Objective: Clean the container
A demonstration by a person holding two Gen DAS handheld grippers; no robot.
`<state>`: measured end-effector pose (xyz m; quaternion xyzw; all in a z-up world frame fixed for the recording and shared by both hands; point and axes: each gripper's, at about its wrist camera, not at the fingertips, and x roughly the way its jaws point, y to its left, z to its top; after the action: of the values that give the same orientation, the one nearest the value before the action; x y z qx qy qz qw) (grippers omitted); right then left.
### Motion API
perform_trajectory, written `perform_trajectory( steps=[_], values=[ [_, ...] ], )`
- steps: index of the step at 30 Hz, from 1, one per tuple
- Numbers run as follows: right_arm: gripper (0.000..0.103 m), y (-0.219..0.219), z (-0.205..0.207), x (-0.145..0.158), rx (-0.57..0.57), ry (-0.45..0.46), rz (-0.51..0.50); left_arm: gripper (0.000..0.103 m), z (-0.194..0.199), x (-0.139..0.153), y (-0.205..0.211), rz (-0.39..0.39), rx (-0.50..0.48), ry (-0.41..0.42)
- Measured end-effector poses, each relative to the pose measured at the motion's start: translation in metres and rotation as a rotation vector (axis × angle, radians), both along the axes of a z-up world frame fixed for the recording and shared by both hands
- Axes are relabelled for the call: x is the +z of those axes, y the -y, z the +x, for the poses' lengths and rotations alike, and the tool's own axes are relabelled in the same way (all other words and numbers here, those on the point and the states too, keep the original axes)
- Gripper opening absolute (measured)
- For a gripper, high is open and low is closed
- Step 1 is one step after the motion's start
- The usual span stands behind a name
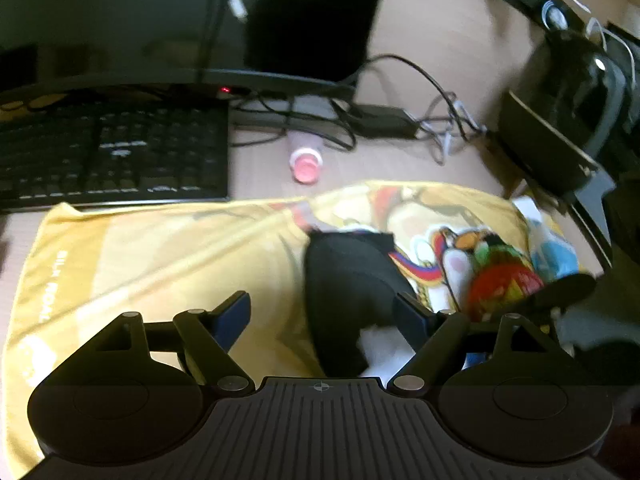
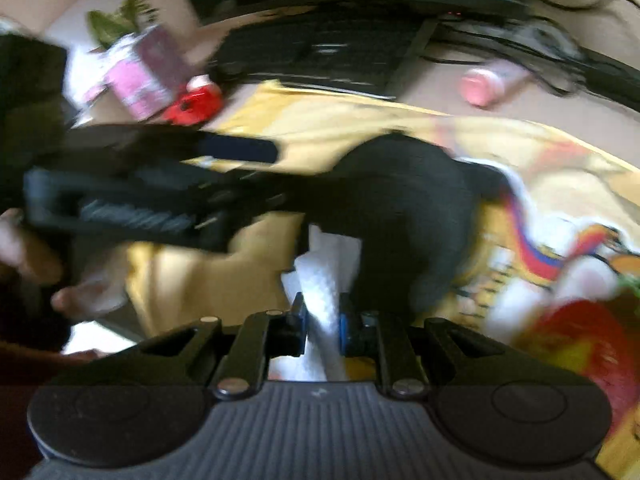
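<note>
A black container (image 1: 348, 280) lies on its side on a yellow printed towel (image 1: 160, 260). My left gripper (image 1: 320, 304) is open around it: the right finger stands next to its side and the left finger is well apart. A white paper towel (image 1: 380, 348) shows at the container's near end. In the right wrist view, which is blurred, my right gripper (image 2: 322, 308) is shut on this white paper towel (image 2: 324, 276), just short of the black container (image 2: 400, 200). One finger (image 2: 240, 148) of the left gripper and a person's hand (image 2: 24, 248) appear on the left.
A black keyboard (image 1: 112, 152) lies beyond the towel, with a pink-capped bottle (image 1: 306, 160) and tangled cables (image 1: 400, 120) to its right. A dark bulky object (image 1: 560, 120) stands at the right edge. A pink box (image 2: 140, 76) and a red item (image 2: 196, 104) sit far left.
</note>
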<state>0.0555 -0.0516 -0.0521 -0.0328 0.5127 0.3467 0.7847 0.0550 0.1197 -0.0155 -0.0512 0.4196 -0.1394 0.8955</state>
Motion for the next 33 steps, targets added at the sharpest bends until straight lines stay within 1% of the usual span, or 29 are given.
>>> perform_trajectory(
  steps=[3, 4, 6, 9, 13, 15, 16, 18, 20, 21, 23, 24, 26, 28, 30, 32, 33],
  values=[
    [0.014, 0.020, 0.002, -0.001, -0.067, -0.006, -0.018, 0.083, -0.003, -0.001, 0.005, 0.002, -0.009, -0.010],
    [0.011, 0.027, 0.002, -0.001, -0.087, -0.012, -0.015, 0.083, -0.004, -0.001, 0.005, 0.001, -0.009, -0.012],
    [0.011, 0.040, 0.001, 0.000, -0.121, -0.023, -0.015, 0.083, -0.006, 0.000, 0.005, -0.001, -0.008, -0.015],
    [0.011, 0.050, 0.002, 0.007, -0.151, -0.004, -0.031, 0.084, -0.005, -0.001, 0.005, -0.003, 0.000, -0.028],
    [0.011, 0.057, 0.018, 0.024, -0.179, -0.015, 0.029, 0.084, 0.005, -0.011, 0.006, -0.006, 0.021, -0.073],
    [0.011, 0.055, 0.034, 0.032, -0.196, -0.027, 0.069, 0.084, 0.011, -0.012, 0.007, -0.016, 0.011, -0.075],
    [0.011, 0.053, 0.043, 0.036, -0.202, -0.028, 0.087, 0.083, 0.014, -0.012, 0.009, -0.012, 0.009, -0.071],
    [0.011, 0.050, 0.058, 0.041, -0.228, -0.038, 0.122, 0.073, 0.021, -0.014, 0.011, -0.003, 0.009, -0.065],
    [0.012, 0.047, 0.078, 0.040, -0.243, -0.073, 0.183, 0.058, 0.028, -0.016, 0.013, 0.000, 0.014, -0.064],
    [0.011, 0.043, 0.087, 0.036, -0.241, -0.087, 0.191, 0.056, 0.032, -0.018, 0.014, -0.002, 0.018, -0.065],
    [0.012, 0.033, 0.105, 0.027, -0.233, -0.111, 0.191, 0.049, 0.039, -0.022, 0.015, -0.008, 0.030, -0.081],
    [0.012, 0.029, 0.115, 0.022, -0.229, -0.124, 0.191, 0.048, 0.042, -0.023, 0.016, -0.009, 0.035, -0.092],
    [0.012, 0.019, 0.124, 0.014, -0.193, -0.094, 0.129, 0.048, 0.047, -0.026, 0.019, 0.001, 0.035, -0.109],
    [0.012, 0.011, 0.130, 0.008, -0.157, -0.055, 0.059, 0.048, 0.049, -0.027, 0.022, 0.030, 0.028, -0.124],
    [0.012, 0.018, 0.130, 0.004, -0.148, -0.033, 0.031, 0.049, 0.049, -0.028, 0.022, 0.046, 0.033, -0.141],
    [0.011, 0.034, 0.129, 0.005, -0.174, -0.026, 0.039, 0.050, 0.050, -0.025, 0.021, 0.055, 0.047, -0.149],
    [0.011, 0.046, 0.127, 0.007, -0.201, -0.024, 0.054, 0.050, 0.049, -0.019, 0.021, 0.068, 0.049, -0.134]
  ],
)
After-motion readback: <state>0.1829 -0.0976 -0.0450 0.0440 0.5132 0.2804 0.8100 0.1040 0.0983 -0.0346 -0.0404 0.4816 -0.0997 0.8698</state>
